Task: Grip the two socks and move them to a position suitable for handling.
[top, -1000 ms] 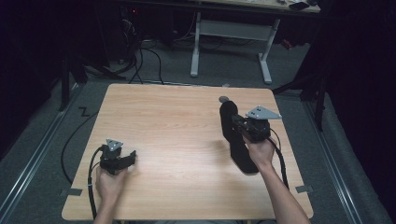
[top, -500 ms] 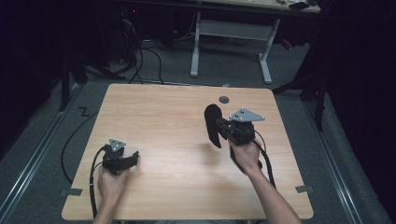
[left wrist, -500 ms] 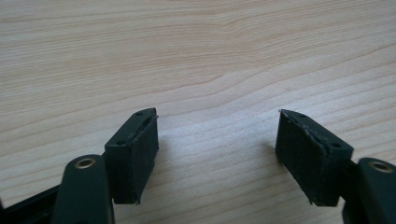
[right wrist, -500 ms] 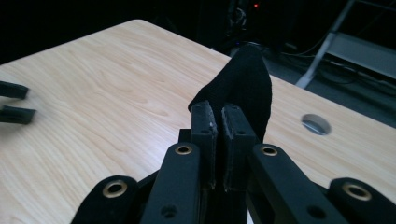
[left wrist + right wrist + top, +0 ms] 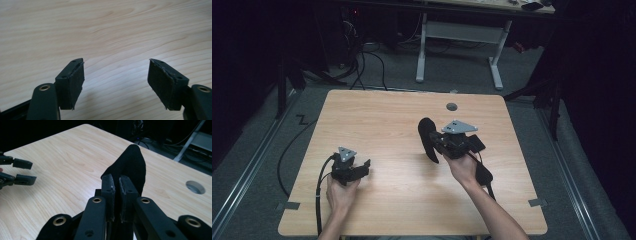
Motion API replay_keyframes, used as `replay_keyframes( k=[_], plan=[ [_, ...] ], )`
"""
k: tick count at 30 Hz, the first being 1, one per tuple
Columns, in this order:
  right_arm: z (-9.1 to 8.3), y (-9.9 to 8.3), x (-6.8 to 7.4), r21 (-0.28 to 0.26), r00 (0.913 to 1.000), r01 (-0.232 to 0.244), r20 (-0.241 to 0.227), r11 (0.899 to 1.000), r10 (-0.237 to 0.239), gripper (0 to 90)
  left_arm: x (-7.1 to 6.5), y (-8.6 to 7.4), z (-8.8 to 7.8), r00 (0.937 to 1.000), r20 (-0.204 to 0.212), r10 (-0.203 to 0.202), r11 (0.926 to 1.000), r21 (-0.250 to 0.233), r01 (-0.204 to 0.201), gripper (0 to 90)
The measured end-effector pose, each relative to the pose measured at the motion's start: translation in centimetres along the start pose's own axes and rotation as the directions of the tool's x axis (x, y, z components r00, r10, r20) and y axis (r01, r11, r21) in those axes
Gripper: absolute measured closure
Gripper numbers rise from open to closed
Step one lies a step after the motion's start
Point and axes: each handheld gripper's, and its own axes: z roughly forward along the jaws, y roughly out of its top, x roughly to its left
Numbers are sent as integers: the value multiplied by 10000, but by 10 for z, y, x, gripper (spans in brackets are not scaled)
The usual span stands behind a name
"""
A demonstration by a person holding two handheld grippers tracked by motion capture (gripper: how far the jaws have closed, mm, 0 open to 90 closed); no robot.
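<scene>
A black sock (image 5: pixel 428 138) is hanging just above the middle of the table (image 5: pixel 377 115), pinched in the right gripper (image 5: pixel 438 145). The left gripper (image 5: pixel 362 167), released and holding nothing, is hovering near the table's left front.

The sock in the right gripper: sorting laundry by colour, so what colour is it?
Plain black sock, clearest in the right gripper view.
</scene>
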Motion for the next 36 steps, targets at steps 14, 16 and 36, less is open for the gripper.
replay_keyframes(
  k=[14,16,36],
  plan=[
    [15,-36,-11,625,9966,-809,192,9948,799,826,-65,23,17,9815,1771,729,9973,-15,-738,305],
    [17,-41,-12,786,9960,-891,176,9929,880,828,-74,25,20,9769,1952,868,9961,-15,-882,305],
    [41,-83,22,1992,9929,-65,-1152,9799,300,715,-84,32,23,9660,2492,692,9976,-181,-668,340]
  ],
)
